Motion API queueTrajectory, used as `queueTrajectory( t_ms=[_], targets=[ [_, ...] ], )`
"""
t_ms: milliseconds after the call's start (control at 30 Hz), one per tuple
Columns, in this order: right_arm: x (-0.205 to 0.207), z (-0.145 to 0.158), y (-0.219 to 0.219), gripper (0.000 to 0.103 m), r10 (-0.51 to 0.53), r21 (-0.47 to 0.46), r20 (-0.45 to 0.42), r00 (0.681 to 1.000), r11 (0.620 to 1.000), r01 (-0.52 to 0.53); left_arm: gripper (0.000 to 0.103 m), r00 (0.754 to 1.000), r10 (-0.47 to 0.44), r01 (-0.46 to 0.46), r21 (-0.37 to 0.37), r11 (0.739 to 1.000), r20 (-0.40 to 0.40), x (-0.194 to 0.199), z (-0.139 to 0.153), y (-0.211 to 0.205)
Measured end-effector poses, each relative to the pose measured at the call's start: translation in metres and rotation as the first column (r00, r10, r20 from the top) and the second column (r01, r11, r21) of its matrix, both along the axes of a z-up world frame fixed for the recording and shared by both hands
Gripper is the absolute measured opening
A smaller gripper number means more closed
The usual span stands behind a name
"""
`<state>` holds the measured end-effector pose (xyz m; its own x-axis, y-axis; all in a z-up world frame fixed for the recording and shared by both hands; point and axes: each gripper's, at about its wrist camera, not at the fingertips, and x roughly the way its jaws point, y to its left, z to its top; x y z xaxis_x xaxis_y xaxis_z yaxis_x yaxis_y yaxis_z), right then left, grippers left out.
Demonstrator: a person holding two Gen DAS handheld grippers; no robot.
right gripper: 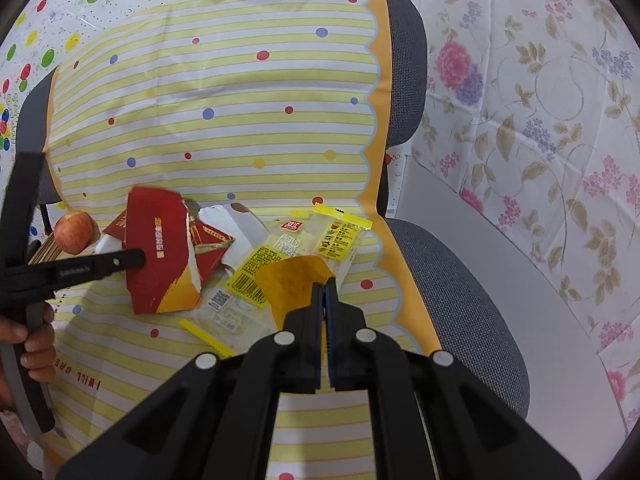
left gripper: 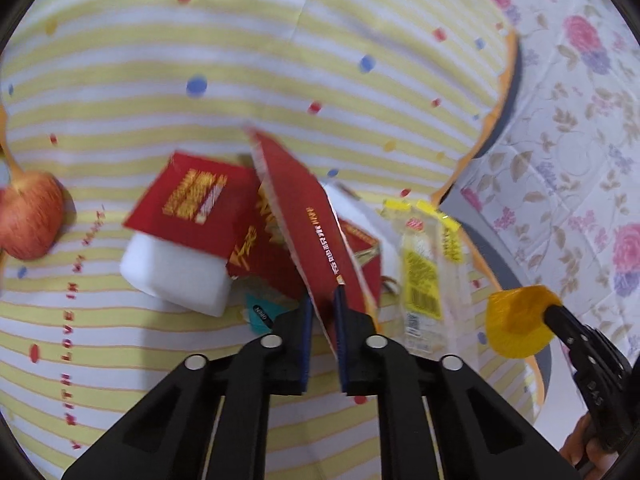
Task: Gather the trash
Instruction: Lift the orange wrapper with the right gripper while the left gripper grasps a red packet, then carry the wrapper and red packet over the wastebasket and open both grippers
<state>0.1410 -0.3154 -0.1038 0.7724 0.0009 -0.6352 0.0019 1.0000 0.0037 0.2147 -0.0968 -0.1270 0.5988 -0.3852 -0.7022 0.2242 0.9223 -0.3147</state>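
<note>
Left wrist view: a torn red carton flap (left gripper: 316, 232) is clamped by the left gripper (left gripper: 323, 312) at lower centre; an orange wrapper (right gripper: 298, 284) is pinched by the right gripper (right gripper: 325, 284).

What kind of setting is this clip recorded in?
Probably a room in a home: an office chair covered with a striped, dotted plastic cloth serves as the work surface, floral fabric lies around it, and an apple sits beside snack wrappers.

Left wrist view smears the red carton's (left gripper: 316, 236) print past reading, the apple (left gripper: 28, 220) slips off the left edge, white foam block (left gripper: 176, 268) half buried under red card
</note>
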Motion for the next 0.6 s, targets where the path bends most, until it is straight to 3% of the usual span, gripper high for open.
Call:
queueTrajectory(
  t_ms=[100,300,400,600],
  targets=[
    [-0.008,0.006,0.002,0.002,-0.003,0.002,0.013,1.0,1.0,0.003,0.001,0.998,-0.024,0.023,0.021,1.0,0.066,-0.019,0.023,0.002],
    [-0.036,0.025,0.005,0.002,-0.012,0.027,0.055,0.998,1.0,0.011,0.001,0.98,-0.053,0.032,0.112,0.993,0.194,-0.066,0.066,0.015],
    [-0.049,0.028,0.009,0.002,-0.012,0.042,0.054,0.998,0.999,0.01,0.001,0.975,-0.062,0.033,0.138,0.99,0.216,-0.087,0.069,0.018],
    [-0.076,0.025,0.011,0.002,-0.02,0.05,0.043,0.999,0.999,0.018,0.001,0.973,-0.083,0.059,0.114,0.992,0.217,-0.121,0.057,0.022]
  ],
)
